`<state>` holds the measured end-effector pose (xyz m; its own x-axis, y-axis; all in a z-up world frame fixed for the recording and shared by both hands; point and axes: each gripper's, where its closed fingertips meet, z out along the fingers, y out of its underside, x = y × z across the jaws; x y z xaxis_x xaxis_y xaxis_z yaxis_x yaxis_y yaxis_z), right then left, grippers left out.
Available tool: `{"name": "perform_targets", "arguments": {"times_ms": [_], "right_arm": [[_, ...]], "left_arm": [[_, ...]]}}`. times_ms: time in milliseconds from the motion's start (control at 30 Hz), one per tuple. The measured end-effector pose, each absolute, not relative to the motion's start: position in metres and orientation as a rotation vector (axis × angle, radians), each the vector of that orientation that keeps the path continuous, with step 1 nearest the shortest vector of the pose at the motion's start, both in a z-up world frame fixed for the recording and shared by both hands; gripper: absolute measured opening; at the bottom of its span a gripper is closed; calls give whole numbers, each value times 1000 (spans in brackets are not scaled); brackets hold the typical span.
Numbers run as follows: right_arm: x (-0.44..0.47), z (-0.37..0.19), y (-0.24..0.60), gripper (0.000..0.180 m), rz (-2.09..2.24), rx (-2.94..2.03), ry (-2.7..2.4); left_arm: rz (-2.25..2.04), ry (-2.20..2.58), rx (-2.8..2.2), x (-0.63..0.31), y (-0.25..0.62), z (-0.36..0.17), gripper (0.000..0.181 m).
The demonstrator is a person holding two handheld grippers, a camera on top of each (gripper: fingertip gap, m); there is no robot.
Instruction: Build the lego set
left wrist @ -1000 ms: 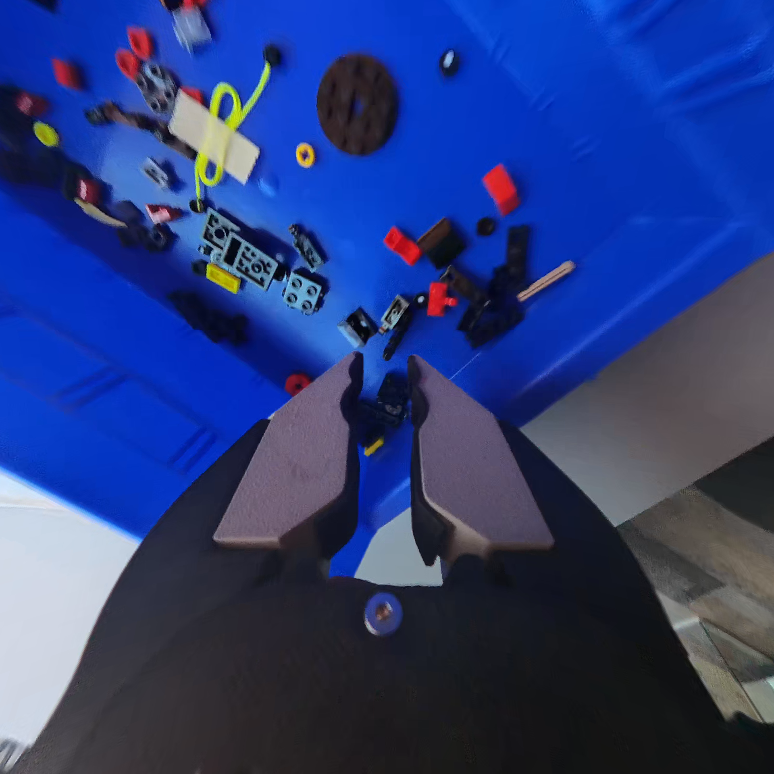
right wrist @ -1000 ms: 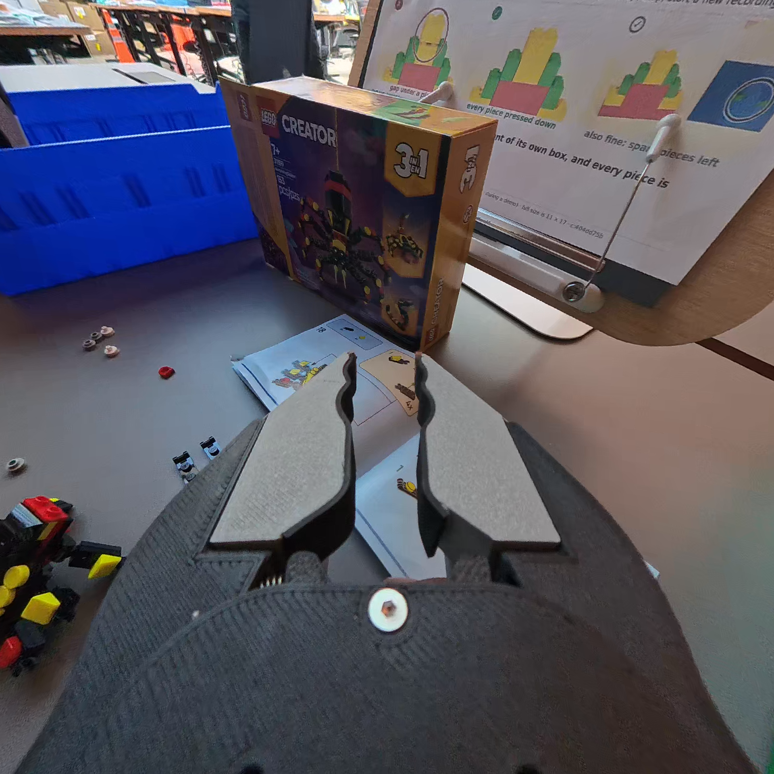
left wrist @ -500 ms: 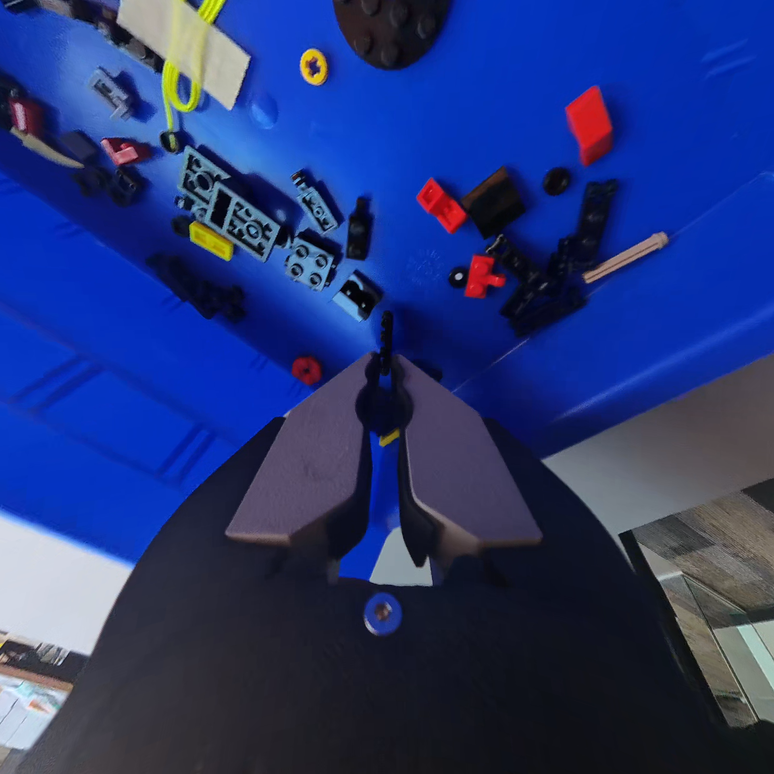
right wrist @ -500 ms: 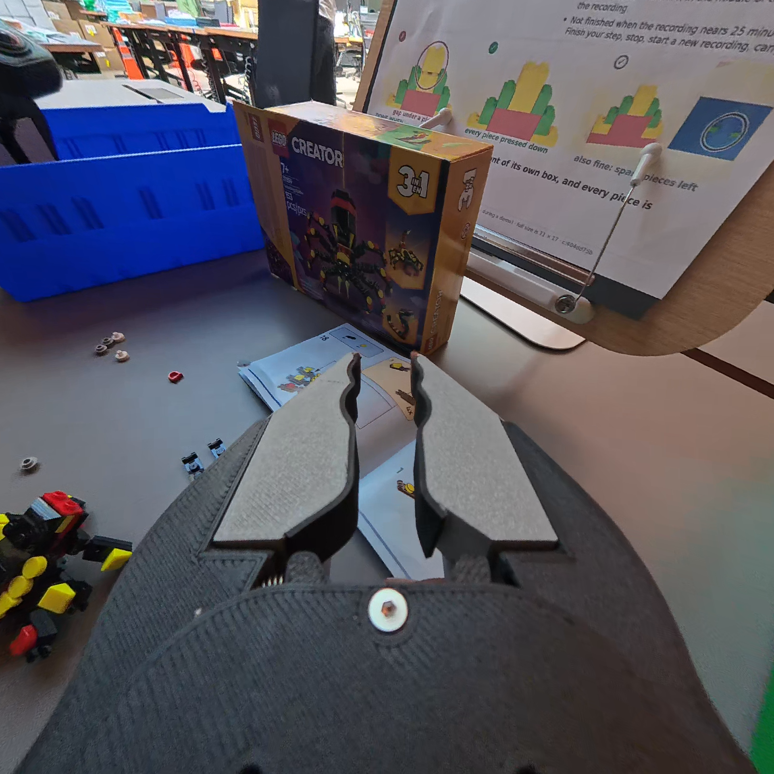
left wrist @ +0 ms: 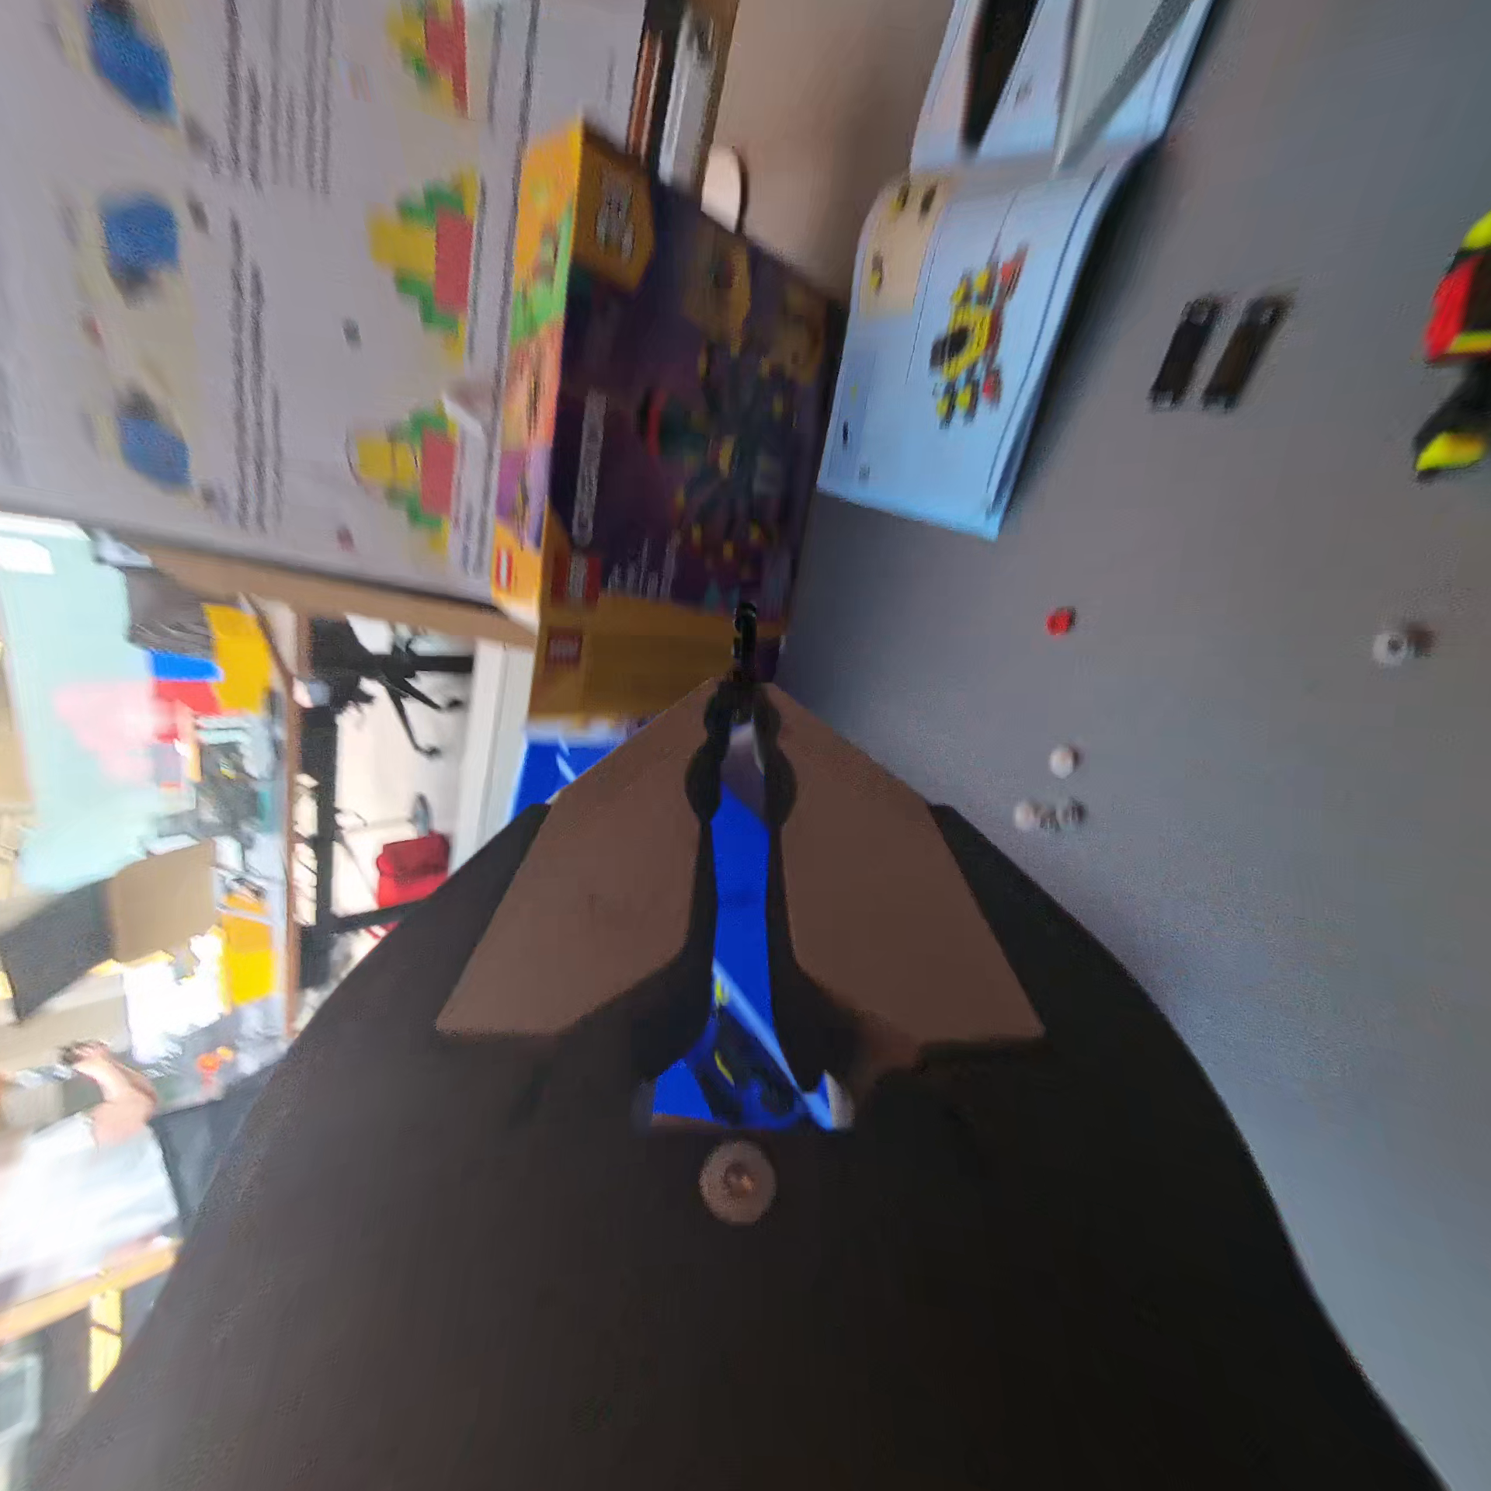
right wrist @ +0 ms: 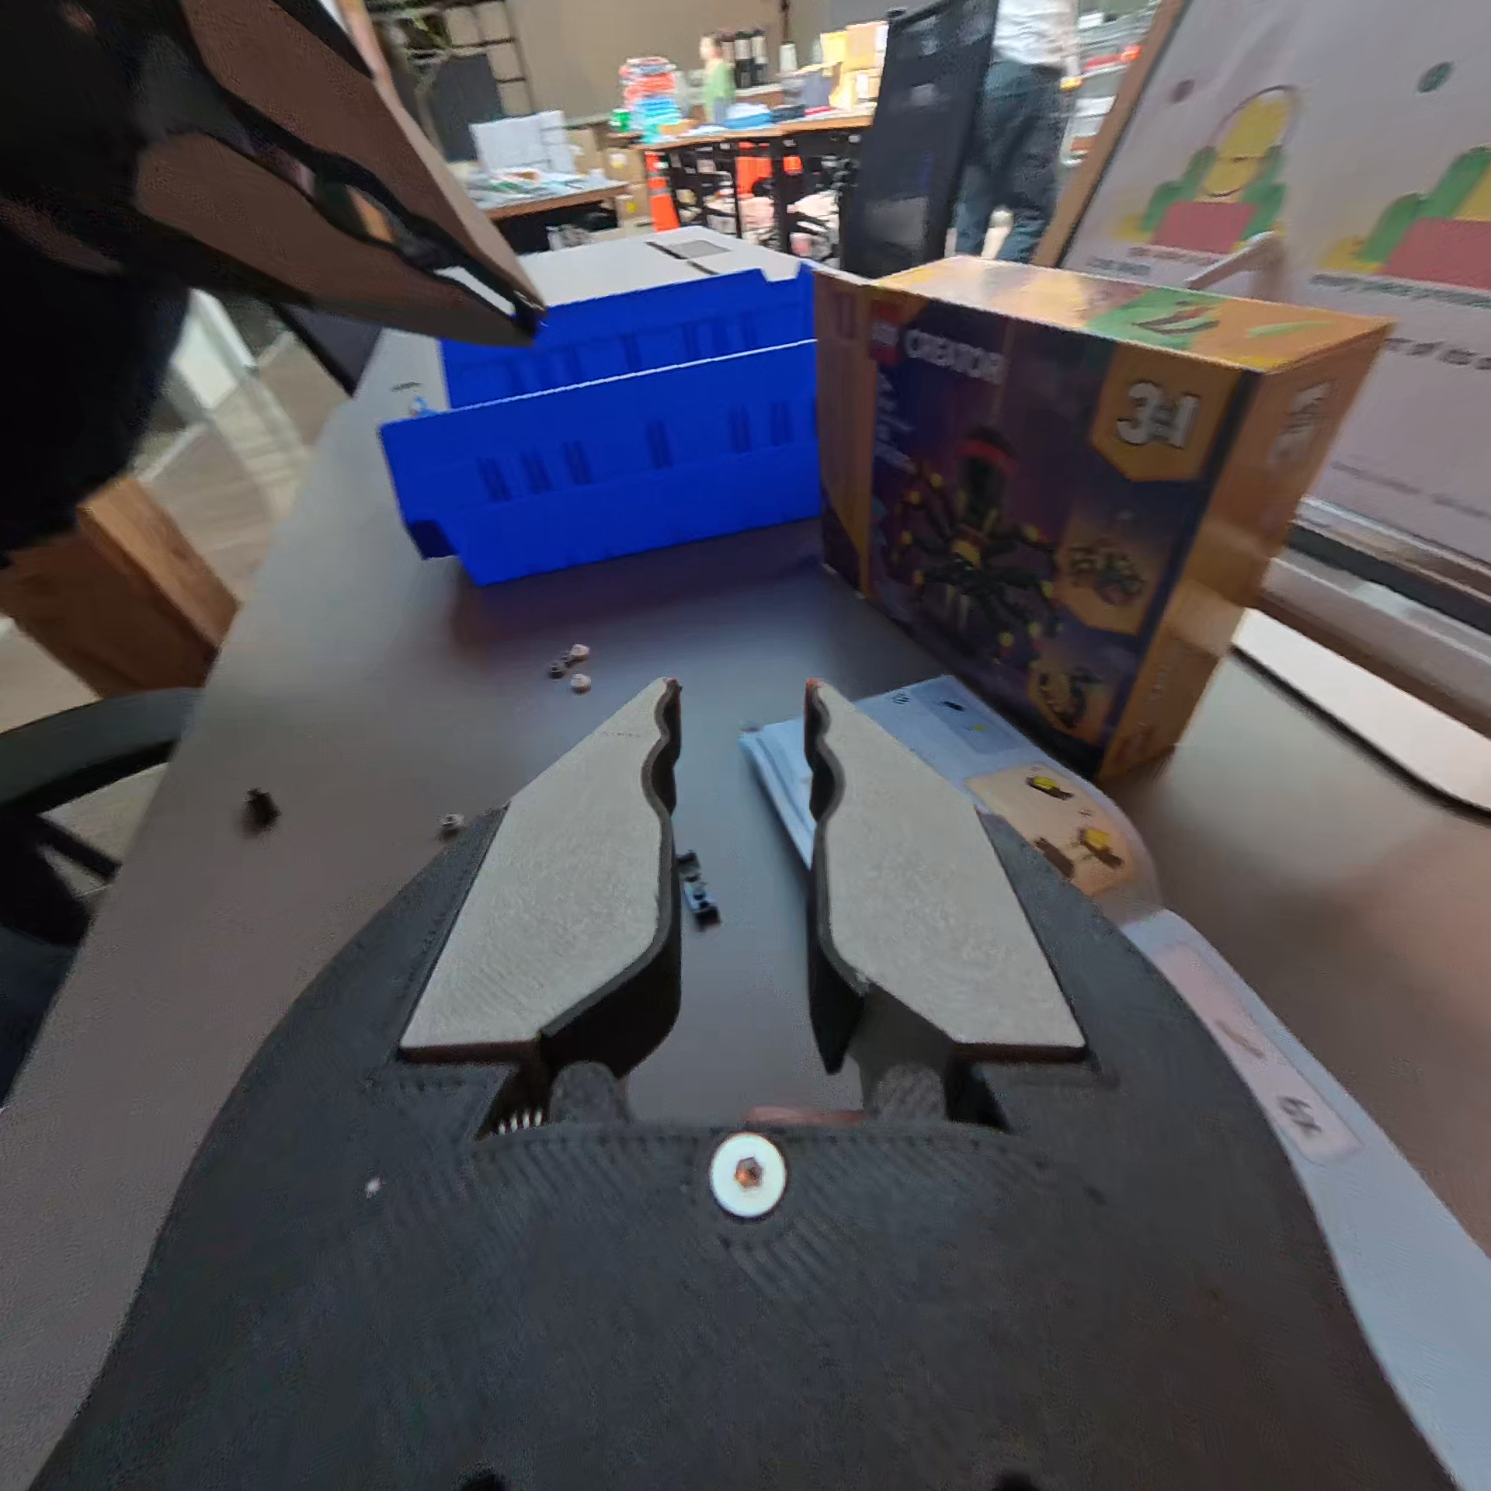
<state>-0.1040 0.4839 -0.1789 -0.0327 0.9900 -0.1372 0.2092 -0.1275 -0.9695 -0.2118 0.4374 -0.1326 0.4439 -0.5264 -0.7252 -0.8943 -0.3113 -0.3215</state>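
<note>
My left gripper (left wrist: 738, 700) is shut on a thin black lego piece (left wrist: 743, 637) that sticks out past the tips. It is rolled on its side above the grey table (left wrist: 1210, 887). It also shows in the right wrist view (right wrist: 516, 311), high at the upper left, in front of the blue bin (right wrist: 605, 468). My right gripper (right wrist: 739, 690) is open and empty, low over the table. A small black piece (right wrist: 698, 887) lies on the table between its fingers. The partly built red, yellow and black model (left wrist: 1460, 323) shows at the edge of the left wrist view.
The lego box (right wrist: 1049, 500) stands behind the open instruction booklet (right wrist: 928, 726). Two black pieces (left wrist: 1210, 351), a red stud (left wrist: 1058, 620) and small round pieces (right wrist: 573, 666) lie loose on the table. A board with printed sheets (right wrist: 1331, 202) stands at the right.
My left gripper closed on the thin black piece in the blue bin, lifted it out and swung over the table. My right gripper swung left and opened wider.
</note>
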Motion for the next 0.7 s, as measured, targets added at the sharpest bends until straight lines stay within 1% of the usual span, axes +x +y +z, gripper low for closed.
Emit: {"name": "perform_targets", "arguments": {"times_ms": [33,133,233,367,467,633,700], "right_arm": [[-105,-177,476,28,1295,-1427,-1359],[-106,-173,463,30,1380,-1390,-1396],[-104,-173,466,29,1344,-1391,-1384],[-103,-176,480,28,1268,-1436,-1346],[-104,-176,483,29,1292,-1452,-1325],[-108,-176,480,28,1295,-1454,-1317],[-109,-178,481,24,1256,-1461,-1319]], "left_arm": [[697,1221,-1881,-189,447,-137,1],[802,1217,-1566,-143,476,-147,1],[830,1179,-1418,-127,495,-163,1],[866,1148,-1298,-120,500,-169,1],[962,1174,-1217,-121,500,-172,1],[930,1218,-1253,-119,504,-185,1],[918,1221,-1248,-115,502,-184,1]]}}
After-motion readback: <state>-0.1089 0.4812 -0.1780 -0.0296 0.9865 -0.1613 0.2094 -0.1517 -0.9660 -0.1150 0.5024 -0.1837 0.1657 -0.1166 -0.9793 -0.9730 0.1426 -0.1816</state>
